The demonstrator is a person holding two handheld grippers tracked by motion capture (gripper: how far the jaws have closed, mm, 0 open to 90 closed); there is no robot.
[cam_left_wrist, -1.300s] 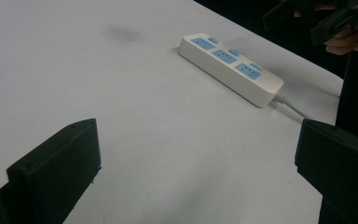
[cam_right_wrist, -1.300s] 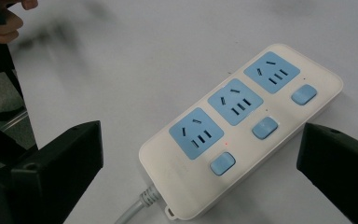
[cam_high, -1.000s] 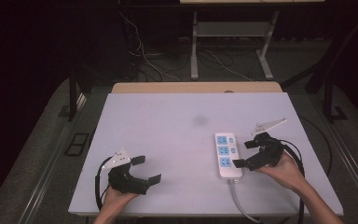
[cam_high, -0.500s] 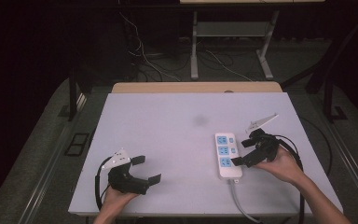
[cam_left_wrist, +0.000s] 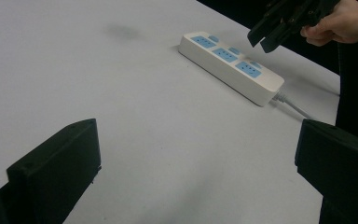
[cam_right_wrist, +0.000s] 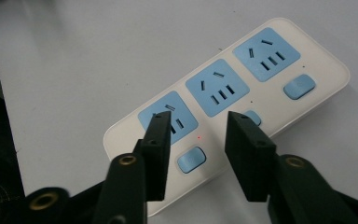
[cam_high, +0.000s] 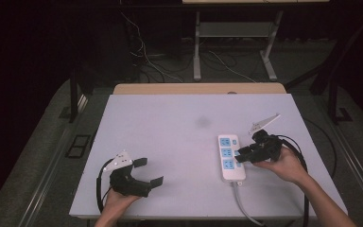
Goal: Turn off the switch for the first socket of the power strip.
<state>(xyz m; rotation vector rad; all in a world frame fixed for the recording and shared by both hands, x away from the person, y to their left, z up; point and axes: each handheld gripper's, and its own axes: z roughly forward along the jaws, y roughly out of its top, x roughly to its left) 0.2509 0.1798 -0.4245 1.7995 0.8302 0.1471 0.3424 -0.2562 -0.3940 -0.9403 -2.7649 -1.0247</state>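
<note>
on table, white-and-blue power strip [cam_high: 230,158]

White power strip [cam_high: 230,158] with three blue sockets and blue switches lies flat on the pale table [cam_high: 170,118], directly under the right claw [cam_high: 243,155] tips and well apart from the left claw [cam_high: 150,171]; its cord [cam_high: 242,204] runs off the near table edge, behind the right claw. Faint dark smudge [cam_high: 202,122] on the tabletop ahead of both claws, between them. Beyond the far edge, well past both claws: a wooden strip [cam_high: 198,88], loose floor cables [cam_high: 146,52], grey metal frame legs [cam_high: 197,47].
</note>
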